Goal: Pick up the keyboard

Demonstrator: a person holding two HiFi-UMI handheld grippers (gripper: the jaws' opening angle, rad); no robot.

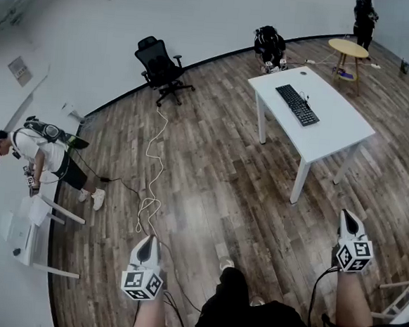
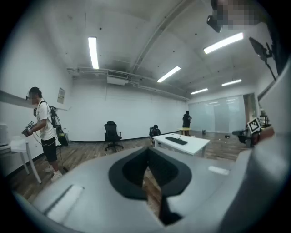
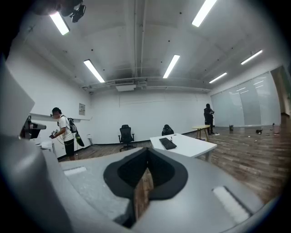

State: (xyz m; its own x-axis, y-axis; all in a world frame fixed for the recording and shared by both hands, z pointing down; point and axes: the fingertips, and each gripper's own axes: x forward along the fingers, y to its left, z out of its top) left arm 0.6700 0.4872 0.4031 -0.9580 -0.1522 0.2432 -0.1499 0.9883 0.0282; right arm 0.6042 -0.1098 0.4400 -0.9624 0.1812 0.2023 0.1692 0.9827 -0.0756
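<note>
A black keyboard (image 1: 297, 104) lies on a white table (image 1: 334, 131) across the room; it also shows as the keyboard (image 2: 176, 140) in the left gripper view and the keyboard (image 3: 167, 143) in the right gripper view. My left gripper (image 1: 149, 244) is held low at the bottom left, far from the table, jaws shut with nothing in them. My right gripper (image 1: 349, 221) hangs at the bottom right, nearer the table's front corner, also shut and empty. Both point toward the table.
A black office chair (image 1: 160, 68) stands at the back wall. A white cable (image 1: 152, 169) snakes over the wood floor. A person (image 1: 39, 157) stands at a white table (image 1: 26, 233) at the left. Another person (image 1: 364, 17) stands by a round stool (image 1: 347, 49).
</note>
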